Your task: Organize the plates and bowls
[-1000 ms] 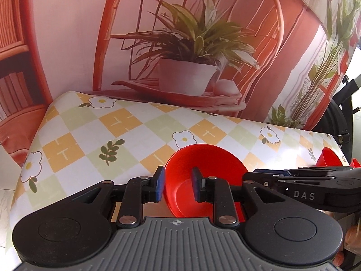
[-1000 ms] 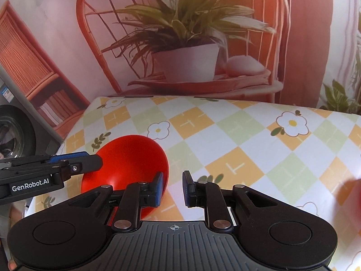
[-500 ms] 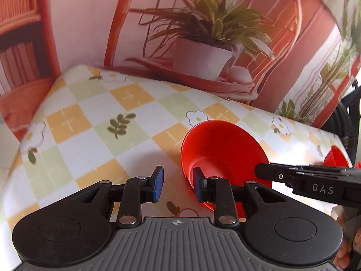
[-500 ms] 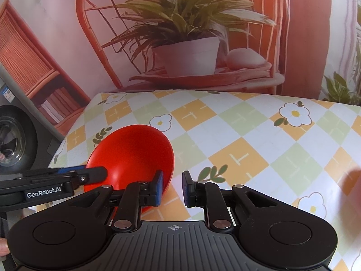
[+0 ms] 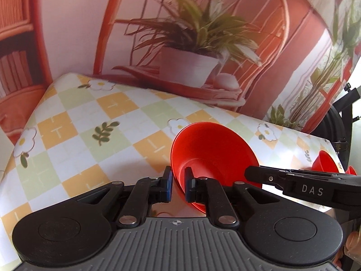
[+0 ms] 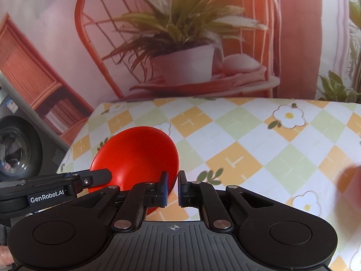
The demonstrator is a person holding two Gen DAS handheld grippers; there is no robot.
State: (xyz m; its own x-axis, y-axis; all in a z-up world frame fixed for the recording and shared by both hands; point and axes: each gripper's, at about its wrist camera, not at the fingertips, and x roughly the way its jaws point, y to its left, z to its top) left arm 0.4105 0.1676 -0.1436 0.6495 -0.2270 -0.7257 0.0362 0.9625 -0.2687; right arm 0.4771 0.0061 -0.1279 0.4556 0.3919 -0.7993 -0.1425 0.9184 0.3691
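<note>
The red bowl [image 5: 212, 151] hangs tilted above the checked bench [image 5: 94, 122], its rim pinched in your left tongs [image 5: 178, 181]. Your right tongs [image 6: 172, 186] sit nearly closed, empty, at the bowl's three o'clock.

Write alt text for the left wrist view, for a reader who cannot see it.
The left gripper has its jaws shut on the near rim of a red bowl, tilted above a checked flowered tablecloth. The right gripper's black arm reaches in from the right, with more red dishes at the table's far right edge.
</note>
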